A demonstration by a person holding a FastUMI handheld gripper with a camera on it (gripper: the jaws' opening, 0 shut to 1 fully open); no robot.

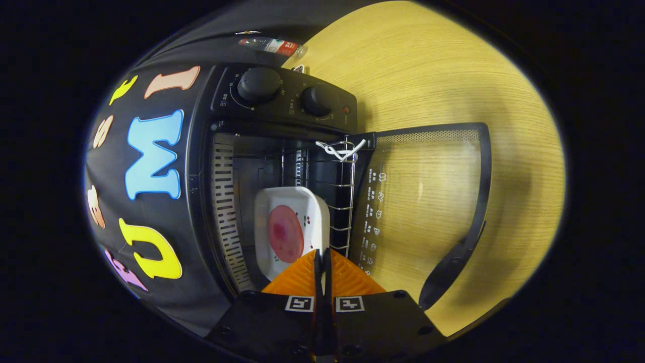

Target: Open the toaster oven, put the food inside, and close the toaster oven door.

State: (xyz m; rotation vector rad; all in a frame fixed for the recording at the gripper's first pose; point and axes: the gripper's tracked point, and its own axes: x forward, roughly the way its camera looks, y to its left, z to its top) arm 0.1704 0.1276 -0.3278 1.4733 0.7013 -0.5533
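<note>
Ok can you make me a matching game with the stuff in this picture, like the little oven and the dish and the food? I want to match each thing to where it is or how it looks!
Things:
1. toaster oven door
2. white dish
3. pink slice of food
4. two knobs
5. gripper

Descriptions:
A. lying in the dish
B. swung fully open over the wooden table
C. fingers closed together, tips at the dish's edge
D. inside the oven on the wire rack
E. on the oven's control panel

Pairs: 1-B, 2-D, 3-A, 4-E, 5-C
</note>
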